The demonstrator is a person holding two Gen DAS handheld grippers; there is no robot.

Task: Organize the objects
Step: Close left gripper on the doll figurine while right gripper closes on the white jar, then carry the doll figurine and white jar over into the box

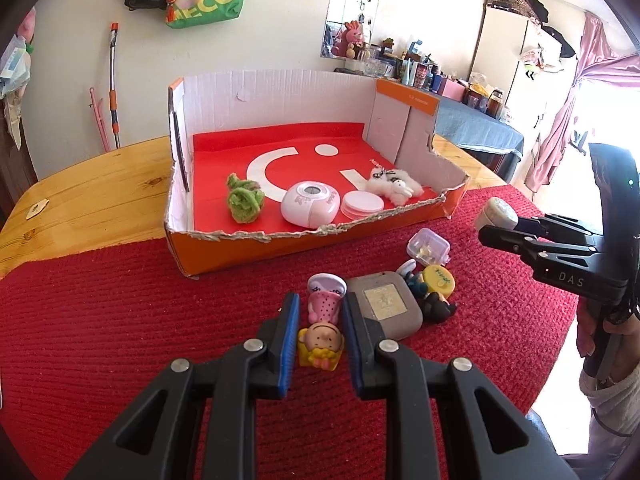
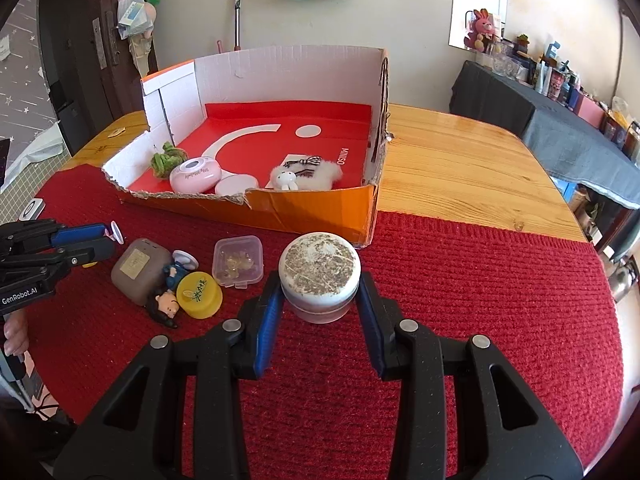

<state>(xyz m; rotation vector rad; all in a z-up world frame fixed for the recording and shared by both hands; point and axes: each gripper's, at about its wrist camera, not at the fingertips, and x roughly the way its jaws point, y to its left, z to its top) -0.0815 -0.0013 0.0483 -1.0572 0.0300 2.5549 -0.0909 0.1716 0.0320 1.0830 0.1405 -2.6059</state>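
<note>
My left gripper (image 1: 320, 322) is closed on a little doll (image 1: 322, 330). It wears a pink dotted dress and has a yellow bow by its face. It looks small, hard and light, like plastic. The pads press on its body from both sides, which I think is a good place to hold, because the head and round base stick out and keep it from sliding through.

My right gripper (image 2: 320, 300) is closed on a round white jar (image 2: 319, 276) with a scratched, dirty lid. It looks stiff and smooth, so it may slip. The pads hold its round sides, just under the lid. It may be heavier than the doll.

Both things are over the red mat (image 1: 120, 340), near the torn front wall of the orange box (image 1: 256, 252). The box sits across the mat's far edge and onto the wooden table (image 2: 460, 168).

In the box lie a green fuzzy thing (image 1: 244, 200), a pink round case (image 1: 310, 208), white discs (image 1: 362, 204) and a fluffy white bunny (image 2: 306, 178).

On the mat, by the box's front wall, wait a grey case (image 2: 138, 270), a clear little box (image 2: 238, 266), a yellow cap (image 2: 200, 294) and a dark-haired doll (image 2: 166, 306).

I can read "MINISO" on the box floor, "GenRobot.AI" on the left gripper and "DAS" on the right gripper. The pink case and yellow cap have writing I cannot read.
</note>
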